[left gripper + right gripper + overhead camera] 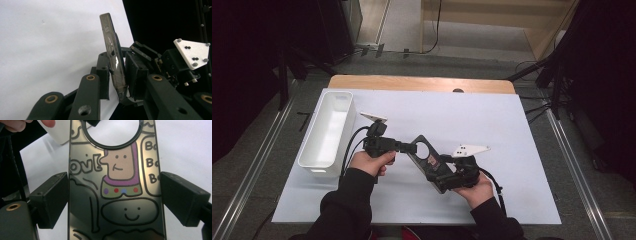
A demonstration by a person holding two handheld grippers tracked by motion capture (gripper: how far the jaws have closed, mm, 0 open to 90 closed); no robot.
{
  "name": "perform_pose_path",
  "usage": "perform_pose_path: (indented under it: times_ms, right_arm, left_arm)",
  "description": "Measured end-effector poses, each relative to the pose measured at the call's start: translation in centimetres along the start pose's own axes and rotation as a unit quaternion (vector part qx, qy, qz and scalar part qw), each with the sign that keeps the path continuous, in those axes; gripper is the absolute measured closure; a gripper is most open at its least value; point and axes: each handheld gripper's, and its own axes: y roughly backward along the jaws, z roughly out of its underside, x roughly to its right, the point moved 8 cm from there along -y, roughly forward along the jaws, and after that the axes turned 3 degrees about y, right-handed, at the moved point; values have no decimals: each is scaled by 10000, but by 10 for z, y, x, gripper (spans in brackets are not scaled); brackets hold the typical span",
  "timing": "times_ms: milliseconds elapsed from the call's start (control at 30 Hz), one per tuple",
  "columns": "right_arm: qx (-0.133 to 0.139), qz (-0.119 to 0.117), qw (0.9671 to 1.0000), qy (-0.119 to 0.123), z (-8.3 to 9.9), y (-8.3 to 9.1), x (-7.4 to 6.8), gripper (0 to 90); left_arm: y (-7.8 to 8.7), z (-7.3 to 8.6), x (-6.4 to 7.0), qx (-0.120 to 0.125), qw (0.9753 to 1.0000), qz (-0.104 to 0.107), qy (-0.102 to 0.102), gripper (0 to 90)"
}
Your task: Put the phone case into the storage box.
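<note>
While both grippers' fingers clamp it, the phone case (117, 182) shows cartoon doodles & a round cutout

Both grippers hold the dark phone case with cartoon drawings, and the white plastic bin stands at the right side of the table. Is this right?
Not quite: the white plastic bin stands at the left side of the table, as the high view shows. Both the left gripper and the right gripper do hold the dark phone case with cartoon drawings.
</note>
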Motion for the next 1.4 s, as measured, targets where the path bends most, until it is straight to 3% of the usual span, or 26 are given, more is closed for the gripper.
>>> perform_pose_path:
  times_ms: [433, 733, 800, 867, 1200, 1400]
  right_arm:
    - [76, 20, 10000, 49, -2, 0, 0, 107]
    - [98, 50, 9999, 118, -2, 1, 0, 110]
    - [162, 27, 9998, 108, -3, 3, 1, 242]
    - [350, -104, 9993, 63, -6, 6, 0, 242]
    - [434, -141, 9990, 27, -9, 12, 1, 209]
    - [427, -121, 9990, 30, -9, 16, 2, 199]
  left_arm:
    - [1, -3, 6, -18, 9999, 146, -31, 765]
    - [2, -4, 8, -40, 9997, 248, 52, 784]
    - [2, -4, 6, -64, 9999, 149, 2, 789]
    - [1, -3, 7, -76, 9995, 286, 73, 786]
    - [3, -7, 20, -138, 9992, 326, -173, 789]
    - [9, -10, 27, -179, 9987, 188, -430, 789]
